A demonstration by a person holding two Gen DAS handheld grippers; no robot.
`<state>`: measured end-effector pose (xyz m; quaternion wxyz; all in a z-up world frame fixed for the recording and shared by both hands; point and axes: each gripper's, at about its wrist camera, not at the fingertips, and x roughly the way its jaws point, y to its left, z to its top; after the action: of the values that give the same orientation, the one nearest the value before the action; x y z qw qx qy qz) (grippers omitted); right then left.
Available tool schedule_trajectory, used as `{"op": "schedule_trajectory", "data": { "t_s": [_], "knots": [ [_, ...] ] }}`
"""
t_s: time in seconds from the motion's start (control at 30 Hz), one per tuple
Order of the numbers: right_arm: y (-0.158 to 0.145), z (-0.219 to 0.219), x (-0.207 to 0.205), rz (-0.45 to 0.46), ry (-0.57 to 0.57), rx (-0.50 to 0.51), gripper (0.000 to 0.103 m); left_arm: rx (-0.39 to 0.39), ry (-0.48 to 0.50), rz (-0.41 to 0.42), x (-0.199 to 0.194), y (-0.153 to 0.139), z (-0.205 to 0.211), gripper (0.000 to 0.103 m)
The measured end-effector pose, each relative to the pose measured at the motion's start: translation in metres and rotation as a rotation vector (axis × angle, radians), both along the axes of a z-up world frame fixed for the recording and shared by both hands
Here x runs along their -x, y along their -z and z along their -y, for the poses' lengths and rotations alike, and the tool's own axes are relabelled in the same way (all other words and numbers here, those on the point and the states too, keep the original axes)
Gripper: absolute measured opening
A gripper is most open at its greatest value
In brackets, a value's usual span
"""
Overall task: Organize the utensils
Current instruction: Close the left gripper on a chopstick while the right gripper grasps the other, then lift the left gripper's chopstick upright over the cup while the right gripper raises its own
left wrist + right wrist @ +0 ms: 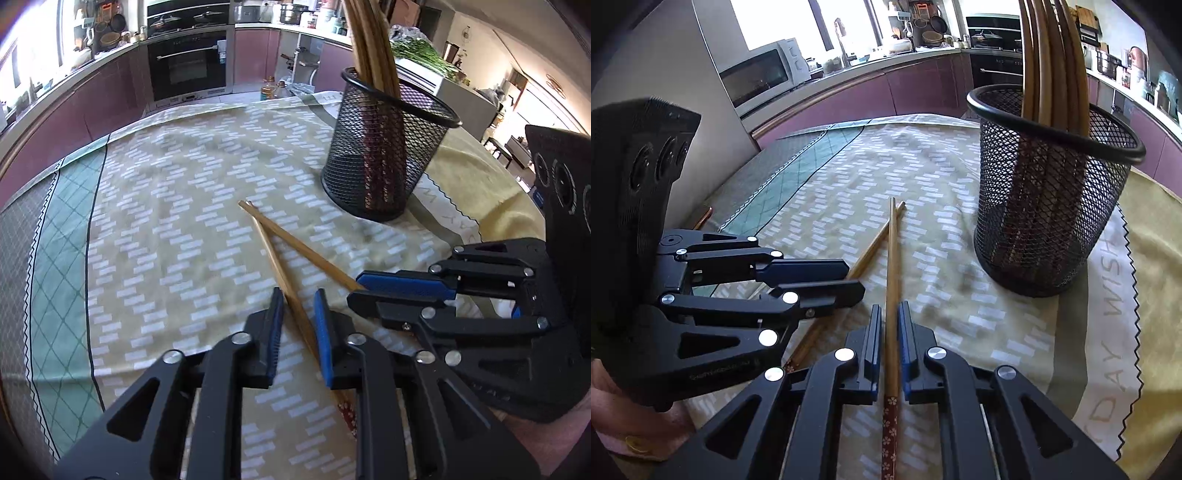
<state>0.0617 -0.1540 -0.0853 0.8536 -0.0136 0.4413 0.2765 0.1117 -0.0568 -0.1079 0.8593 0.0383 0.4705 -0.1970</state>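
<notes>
Two chopsticks lie crossed on the cloth (155,206), near the mesh cup (384,155), which stands upright with a bundle of chopsticks (369,48) already in it.

Your left gripper (299,314) has its pads drawn in around one chopstick (284,273). Your right gripper (888,325) is clamped on the other chopstick (893,266), at the plain wood just ahead of the flowered end.

Risks from here:
- The sticks cross at their far tips. Lift one first and it may drag or flick the other, since both still rest on the cloth.
- Left pads look slightly wider than the stick in the left wrist view. If contact is on one pad only, the stick could pivot or drop on the lift.
- Both grips sit near the flowered ends, so the long free ends may sag and twist.
- The two grippers are just beside each other. Swing either toward the cup and they could knock.
- The cup is light mesh and already crowded. A tip catching the rim (1049,129) could tip it.

Views:
- Left wrist: shows your right gripper from the side, fingers together over its stick, and greens on the counter beyond the cup.
- Right wrist: shows the stick centred between the right pads, the flower pattern, and lettering on the yellow mat (1145,295) beside the cup, none of it clear in the left view.
</notes>
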Motion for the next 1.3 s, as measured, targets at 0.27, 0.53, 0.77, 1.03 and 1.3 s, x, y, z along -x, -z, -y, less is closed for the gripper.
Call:
{"op": "schedule_trajectory", "data": {
  "t_s": [0.27,0.53,0.77,1.03,1.3],
  "knots": [
    [-0.003,0.004,0.001,0.011,0.014,-0.026,0.006,0.029,-0.015,0.007,0.001,-0.003,-0.002,0.008],
    [-0.026,0.017,0.009,0.073,0.019,-0.073,0.006,0.063,-0.006,0.057,0.011,-0.023,-0.006,0.008],
    [-0.046,0.029,0.016,0.127,0.036,-0.11,0.006,0.112,0.006,0.11,0.02,-0.051,-0.01,0.008],
    [-0.063,0.044,0.023,0.187,0.054,-0.14,0.006,0.16,0.028,0.146,0.025,-0.075,-0.011,0.008],
    [-0.072,0.054,0.029,0.224,0.069,-0.155,0.006,0.18,0.044,0.174,0.029,-0.088,-0.008,0.008]
  ]
}}
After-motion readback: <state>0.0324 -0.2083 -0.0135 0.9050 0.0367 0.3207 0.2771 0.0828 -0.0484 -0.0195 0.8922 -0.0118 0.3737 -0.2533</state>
